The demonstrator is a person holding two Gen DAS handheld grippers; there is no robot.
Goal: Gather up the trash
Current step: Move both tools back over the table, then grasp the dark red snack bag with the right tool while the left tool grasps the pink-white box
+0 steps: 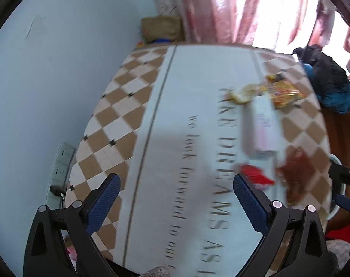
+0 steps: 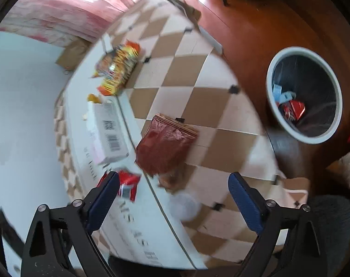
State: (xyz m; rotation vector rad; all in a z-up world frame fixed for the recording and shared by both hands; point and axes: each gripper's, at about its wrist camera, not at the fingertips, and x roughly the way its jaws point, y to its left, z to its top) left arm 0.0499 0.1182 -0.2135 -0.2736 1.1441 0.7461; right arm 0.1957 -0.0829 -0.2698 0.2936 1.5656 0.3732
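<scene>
Several pieces of trash lie on the table: a yellow-orange snack packet (image 1: 282,92) (image 2: 117,69), a white carton with a barcode (image 1: 262,127) (image 2: 109,129), a dark red pouch (image 1: 295,170) (image 2: 165,145) and a small red wrapper (image 1: 255,175) (image 2: 128,183). A clear plastic lid or cup (image 2: 184,205) rests near the pouch. My left gripper (image 1: 176,184) hangs open above the table's printed text, holding nothing. My right gripper (image 2: 172,184) is open too, over the red wrapper and the pouch. Both views are motion-blurred.
A white-rimmed bin (image 2: 304,97) lined with a dark bag stands on the wooden floor right of the table and holds some trash. The checkered tablecloth (image 1: 119,115) covers the table (image 2: 198,73). A wall with sockets (image 1: 62,164) lies left, pink curtains (image 1: 221,9) behind.
</scene>
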